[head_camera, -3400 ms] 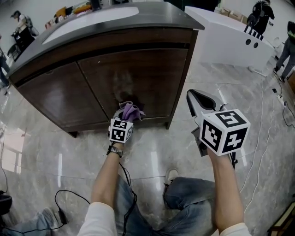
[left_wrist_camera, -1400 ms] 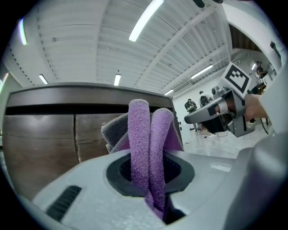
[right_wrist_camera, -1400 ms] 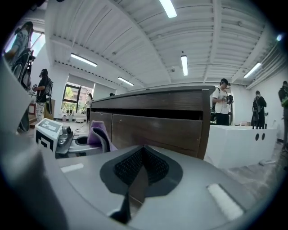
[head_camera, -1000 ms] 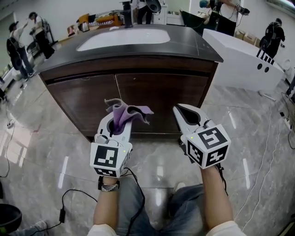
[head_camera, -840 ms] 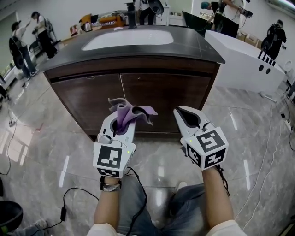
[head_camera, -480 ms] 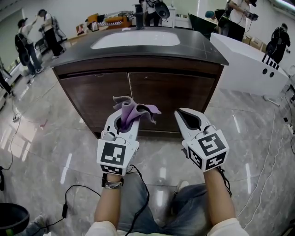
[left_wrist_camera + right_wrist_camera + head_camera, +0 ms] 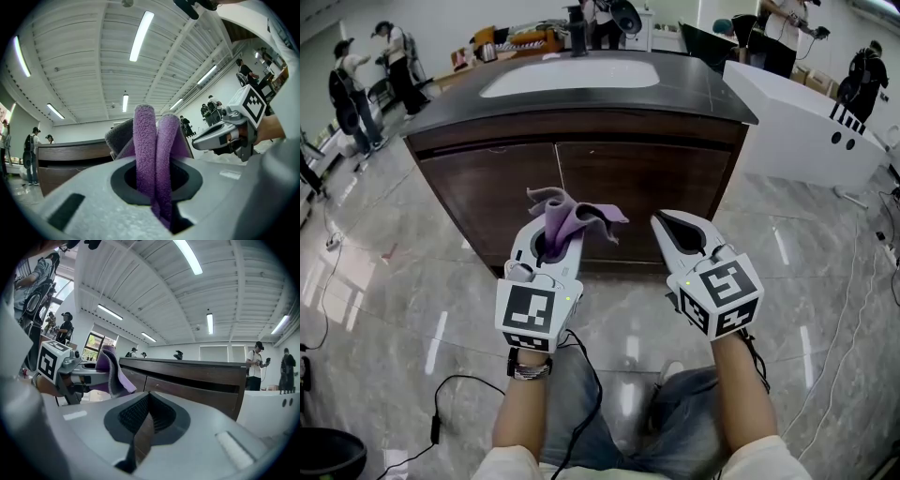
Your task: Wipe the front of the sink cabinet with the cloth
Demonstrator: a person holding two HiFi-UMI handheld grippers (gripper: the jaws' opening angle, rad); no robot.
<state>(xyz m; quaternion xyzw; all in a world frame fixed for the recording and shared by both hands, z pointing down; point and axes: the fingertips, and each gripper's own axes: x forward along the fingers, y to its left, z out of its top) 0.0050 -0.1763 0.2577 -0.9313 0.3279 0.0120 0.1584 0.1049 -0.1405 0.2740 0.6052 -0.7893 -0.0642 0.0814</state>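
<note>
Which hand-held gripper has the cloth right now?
The left hand-held gripper: the purple cloth is pinched in its jaws. The right hand-held gripper holds nothing.

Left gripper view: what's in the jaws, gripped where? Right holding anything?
Left gripper is shut on the purple cloth, pinching a bunched fold; its free ends stand up past the jaws. Right gripper holds nothing.
</note>
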